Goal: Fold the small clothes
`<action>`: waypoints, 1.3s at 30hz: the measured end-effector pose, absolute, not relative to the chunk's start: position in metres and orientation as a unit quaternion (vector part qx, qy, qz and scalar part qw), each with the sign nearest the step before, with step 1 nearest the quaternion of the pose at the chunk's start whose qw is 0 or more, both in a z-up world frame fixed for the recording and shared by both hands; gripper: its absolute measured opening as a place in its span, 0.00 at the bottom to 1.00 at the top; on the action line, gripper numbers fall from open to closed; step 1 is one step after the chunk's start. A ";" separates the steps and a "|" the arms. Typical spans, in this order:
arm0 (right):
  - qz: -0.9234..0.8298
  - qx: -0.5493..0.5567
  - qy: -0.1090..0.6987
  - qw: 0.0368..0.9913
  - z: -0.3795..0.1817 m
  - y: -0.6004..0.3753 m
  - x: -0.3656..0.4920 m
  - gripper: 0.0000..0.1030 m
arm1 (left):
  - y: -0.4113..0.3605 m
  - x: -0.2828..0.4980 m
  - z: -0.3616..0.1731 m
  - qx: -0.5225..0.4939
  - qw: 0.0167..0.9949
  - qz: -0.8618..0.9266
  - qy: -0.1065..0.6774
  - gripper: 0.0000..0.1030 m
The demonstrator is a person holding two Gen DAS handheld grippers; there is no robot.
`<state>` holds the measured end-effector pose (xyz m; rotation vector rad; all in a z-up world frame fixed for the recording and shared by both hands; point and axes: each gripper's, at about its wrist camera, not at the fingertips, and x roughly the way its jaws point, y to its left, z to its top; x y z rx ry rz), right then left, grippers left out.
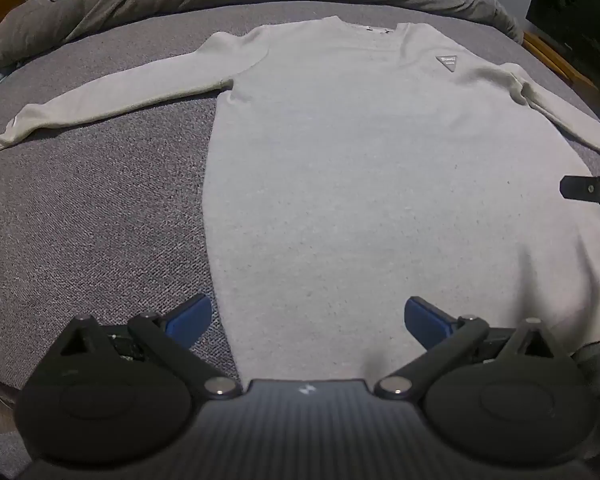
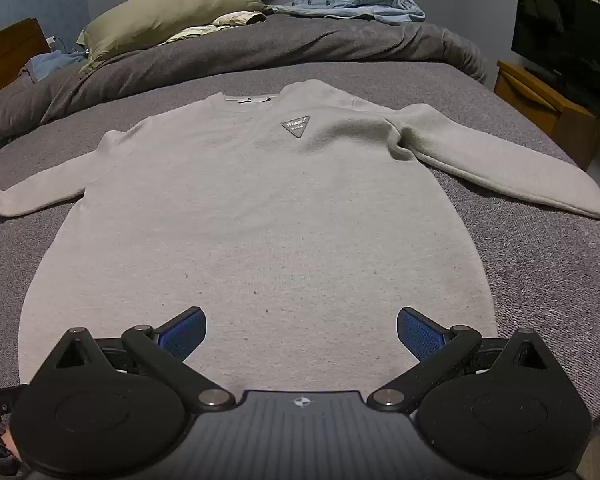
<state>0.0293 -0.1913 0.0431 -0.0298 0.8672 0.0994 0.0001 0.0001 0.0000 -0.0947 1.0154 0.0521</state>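
Observation:
A light grey long-sleeved sweater [image 1: 360, 168] lies flat, front up, on the grey bed cover [image 1: 80, 220], sleeves spread to both sides, with a dark triangular patch [image 1: 447, 62] on the chest. My left gripper [image 1: 308, 320] is open and empty above the sweater's lower left hem. In the right wrist view the sweater [image 2: 260, 220] and its patch [image 2: 296, 125] fill the middle. My right gripper [image 2: 302, 330] is open and empty above the lower hem. A tip of the right gripper shows at the left wrist view's right edge [image 1: 588, 189].
A rumpled dark grey duvet [image 2: 260, 48] lies behind the sweater with an olive pillow [image 2: 168, 12] and blue denim clothes [image 2: 356, 6]. A wooden stand [image 2: 548, 112] with a black TV [image 2: 568, 36] is on the right. A wooden headboard [image 2: 8, 56] is at far left.

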 end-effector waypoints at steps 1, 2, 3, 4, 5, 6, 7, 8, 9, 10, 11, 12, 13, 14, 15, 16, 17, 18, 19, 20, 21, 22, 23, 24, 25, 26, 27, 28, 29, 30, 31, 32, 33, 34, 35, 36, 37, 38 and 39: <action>0.048 -0.014 0.420 0.906 0.043 -0.191 0.029 1.00 | 0.000 0.000 0.000 -0.046 0.873 0.025 0.485 1.00; 0.048 -0.014 0.420 0.906 0.043 -0.192 0.029 1.00 | 0.000 0.000 0.000 -0.045 0.873 0.025 0.486 1.00; 0.048 -0.015 0.420 0.906 0.043 -0.192 0.029 1.00 | 0.000 0.001 0.000 -0.045 0.873 0.025 0.486 1.00; 0.048 -0.015 0.420 0.906 0.043 -0.192 0.029 1.00 | 0.000 0.000 0.000 -0.046 0.872 0.026 0.487 1.00; 0.047 -0.015 0.420 0.906 0.042 -0.192 0.030 1.00 | 0.001 0.000 0.000 -0.046 0.872 0.025 0.487 1.00; 0.047 -0.014 0.421 0.906 0.042 -0.193 0.030 1.00 | 0.001 0.000 0.001 -0.046 0.872 0.025 0.487 1.00; 0.047 -0.014 0.421 0.906 0.042 -0.193 0.030 1.00 | 0.001 0.000 0.001 -0.046 0.872 0.025 0.487 1.00; 0.046 -0.013 0.421 0.906 0.042 -0.194 0.031 1.00 | 0.001 0.000 0.001 -0.046 0.873 0.025 0.485 1.00; 0.047 -0.014 0.421 0.906 0.042 -0.194 0.031 1.00 | 0.003 -0.003 0.002 -0.046 0.873 0.025 0.484 1.00; 0.047 -0.014 0.421 0.906 0.042 -0.194 0.031 1.00 | 0.004 -0.004 0.002 -0.046 0.873 0.025 0.485 1.00; 0.047 -0.014 0.421 0.906 0.042 -0.194 0.031 1.00 | 0.004 -0.004 0.002 -0.046 0.873 0.025 0.485 1.00; 0.047 -0.014 0.421 0.906 0.042 -0.194 0.031 1.00 | 0.004 -0.004 0.003 -0.046 0.873 0.025 0.485 1.00; 0.047 -0.014 0.421 0.906 0.041 -0.194 0.032 1.00 | 0.003 -0.004 0.004 -0.046 0.873 0.025 0.485 1.00; 0.046 -0.014 0.421 0.906 0.041 -0.195 0.032 1.00 | 0.004 -0.004 0.004 -0.046 0.873 0.025 0.485 1.00; 0.046 -0.014 0.421 0.906 0.041 -0.195 0.032 1.00 | 0.004 -0.005 0.005 -0.046 0.873 0.024 0.485 1.00; 0.045 -0.014 0.422 0.906 0.040 -0.195 0.033 1.00 | 0.003 -0.004 0.003 -0.047 0.873 0.025 0.485 1.00; 0.045 -0.014 0.422 0.905 0.040 -0.195 0.033 1.00 | 0.006 -0.004 0.000 -0.047 0.873 0.025 0.484 1.00; 0.045 -0.014 0.422 0.906 0.040 -0.194 0.032 1.00 | 0.006 -0.004 0.001 -0.047 0.873 0.025 0.484 1.00; 0.044 -0.014 0.422 0.906 0.039 -0.194 0.033 1.00 | 0.006 -0.003 0.001 -0.047 0.873 0.025 0.484 1.00; 0.044 -0.014 0.422 0.906 0.039 -0.194 0.033 1.00 | 0.006 -0.003 0.001 -0.047 0.873 0.025 0.484 1.00; 0.044 -0.014 0.422 0.905 0.039 -0.194 0.033 1.00 | 0.006 -0.004 0.001 -0.047 0.873 0.025 0.484 1.00; 0.044 -0.014 0.422 0.905 0.039 -0.194 0.033 1.00 | 0.006 -0.003 0.001 -0.047 0.873 0.025 0.484 1.00; 0.044 -0.014 0.422 0.905 0.039 -0.194 0.033 1.00 | 0.006 -0.003 0.001 -0.047 0.873 0.025 0.484 1.00; 0.044 -0.014 0.422 0.905 0.039 -0.194 0.033 1.00 | 0.006 -0.004 0.001 -0.047 0.873 0.025 0.484 1.00; 0.044 -0.015 0.422 0.906 0.039 -0.194 0.033 1.00 | 0.006 -0.003 0.001 -0.047 0.873 0.025 0.485 1.00; 0.044 -0.015 0.422 0.906 0.039 -0.194 0.033 1.00 | 0.006 -0.003 0.001 -0.047 0.873 0.025 0.485 1.00; 0.044 -0.015 0.422 0.906 0.039 -0.194 0.033 1.00 | 0.006 -0.003 0.001 -0.047 0.873 0.025 0.485 1.00; 0.044 -0.015 0.422 0.905 0.039 -0.194 0.033 1.00 | 0.006 -0.003 0.001 -0.047 0.873 0.025 0.485 1.00; 0.044 -0.015 0.422 0.905 0.039 -0.195 0.033 1.00 | 0.006 -0.003 0.001 -0.047 0.873 0.024 0.485 1.00; 0.044 -0.015 0.422 0.905 0.039 -0.194 0.033 1.00 | 0.006 -0.003 0.001 -0.047 0.873 0.024 0.485 1.00; 0.044 -0.015 0.422 0.905 0.039 -0.194 0.033 1.00 | 0.006 -0.003 0.001 -0.047 0.873 0.024 0.485 1.00; 0.044 -0.015 0.422 0.905 0.039 -0.195 0.033 1.00 | 0.004 -0.001 0.001 -0.047 0.873 0.024 0.484 1.00; 0.044 -0.015 0.422 0.905 0.039 -0.194 0.033 1.00 | 0.004 -0.001 0.001 -0.047 0.873 0.024 0.484 1.00; 0.044 -0.015 0.422 0.906 0.039 -0.195 0.033 1.00 | 0.004 -0.001 0.002 -0.047 0.874 0.023 0.484 1.00; 0.044 -0.015 0.421 0.906 0.039 -0.194 0.033 1.00 | 0.005 0.000 0.001 -0.046 0.874 0.023 0.484 1.00; 0.044 -0.015 0.421 0.906 0.038 -0.195 0.033 1.00 | 0.005 0.000 0.001 -0.046 0.874 0.023 0.484 1.00; 0.044 -0.015 0.421 0.906 0.038 -0.195 0.033 1.00 | 0.006 0.000 0.000 -0.046 0.873 0.023 0.484 1.00; 0.043 -0.015 0.421 0.906 0.038 -0.195 0.033 1.00 | 0.006 0.000 0.000 -0.047 0.874 0.023 0.483 1.00; 0.043 -0.014 0.422 0.906 0.037 -0.195 0.033 1.00 | 0.006 0.000 0.000 -0.047 0.874 0.023 0.483 1.00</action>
